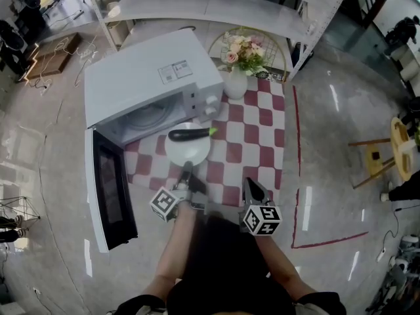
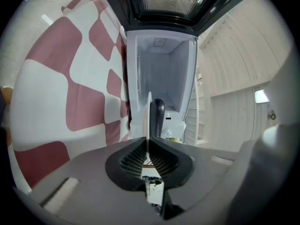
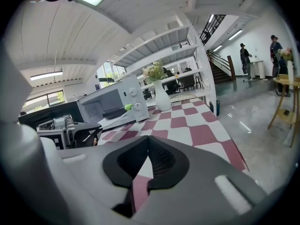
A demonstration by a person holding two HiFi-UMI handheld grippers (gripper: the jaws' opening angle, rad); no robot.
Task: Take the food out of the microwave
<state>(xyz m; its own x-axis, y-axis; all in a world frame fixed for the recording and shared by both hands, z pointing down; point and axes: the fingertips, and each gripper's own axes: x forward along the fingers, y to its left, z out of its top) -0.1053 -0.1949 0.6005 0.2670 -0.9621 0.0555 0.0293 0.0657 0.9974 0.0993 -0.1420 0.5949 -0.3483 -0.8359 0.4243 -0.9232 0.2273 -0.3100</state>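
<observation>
Round white plate (image 1: 188, 155) carrying dark purple aubergine with green stem (image 1: 190, 134) is held outside white microwave oven (image 1: 144, 77), just in front of open cavity, over red-and-white chequered tablecloth (image 1: 259, 133); black-framed microwave door (image 1: 111, 189) is swung wide; plate rim is clamped edge-on between jaws of left gripper (image 1: 186, 170); right gripper (image 1: 252, 186) is seen alongside, jaws pressed together, nothing between; white vase of flowers (image 1: 236, 83) is set beside microwave.

surface: checkered table (image 1: 262, 136), likely cloth-covered | on it: microwave (image 1: 144, 77); vase (image 1: 235, 84)
</observation>
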